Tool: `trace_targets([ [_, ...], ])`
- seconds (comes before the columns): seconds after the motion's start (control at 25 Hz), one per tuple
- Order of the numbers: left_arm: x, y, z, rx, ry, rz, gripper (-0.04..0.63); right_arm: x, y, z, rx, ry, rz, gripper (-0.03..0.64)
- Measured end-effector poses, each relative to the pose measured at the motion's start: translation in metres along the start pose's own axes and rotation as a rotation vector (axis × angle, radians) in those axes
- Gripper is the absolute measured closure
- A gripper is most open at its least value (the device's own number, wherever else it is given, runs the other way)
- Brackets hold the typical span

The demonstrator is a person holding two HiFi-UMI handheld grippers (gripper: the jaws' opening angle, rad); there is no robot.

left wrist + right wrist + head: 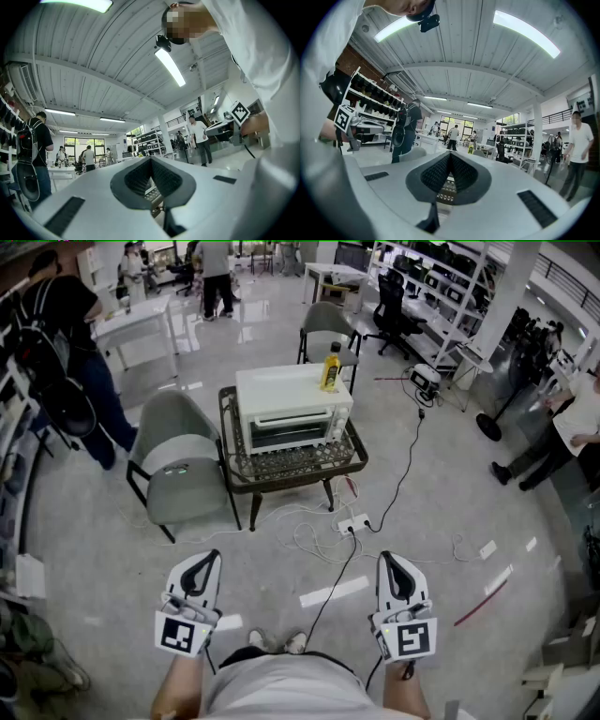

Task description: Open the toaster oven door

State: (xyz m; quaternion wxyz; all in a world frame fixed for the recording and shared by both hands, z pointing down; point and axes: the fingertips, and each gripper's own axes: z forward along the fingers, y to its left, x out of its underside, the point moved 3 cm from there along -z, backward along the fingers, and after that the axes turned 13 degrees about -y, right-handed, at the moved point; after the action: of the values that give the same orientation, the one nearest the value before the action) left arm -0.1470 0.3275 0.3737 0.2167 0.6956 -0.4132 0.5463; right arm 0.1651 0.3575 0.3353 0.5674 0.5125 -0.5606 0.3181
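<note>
A white toaster oven (292,409) stands on a small low table (246,486) in the middle of the room, with its glass door shut and facing me. On top of it stands a yellow bottle (330,368). My left gripper (206,561) and right gripper (390,562) hang low in front of my body, well short of the table, and both point toward the oven. The jaws of each meet at the tip with nothing between them. In the left gripper view the left gripper (151,159) shows only its touching pads. The right gripper (450,154) looks the same in its own view.
A grey armchair (178,465) stands against the table's left side, and another chair (328,326) stands behind it. A power strip (353,522) and cables lie on the floor between me and the table. People stand at the left, the back and the right.
</note>
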Motion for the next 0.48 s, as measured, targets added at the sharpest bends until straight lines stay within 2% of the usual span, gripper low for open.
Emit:
trace_targets([
  [0.24,-0.003,0.0,-0.005,-0.032,-0.001,-0.041,0.58,0.0,0.003,0.002,-0.024,-0.001,0.013,0.595],
  [0.48,-0.004,-0.015,-0.008,-0.039,0.009,-0.027,0.58,0.011,0.005,-0.002,-0.081,-0.019,0.05,0.595],
])
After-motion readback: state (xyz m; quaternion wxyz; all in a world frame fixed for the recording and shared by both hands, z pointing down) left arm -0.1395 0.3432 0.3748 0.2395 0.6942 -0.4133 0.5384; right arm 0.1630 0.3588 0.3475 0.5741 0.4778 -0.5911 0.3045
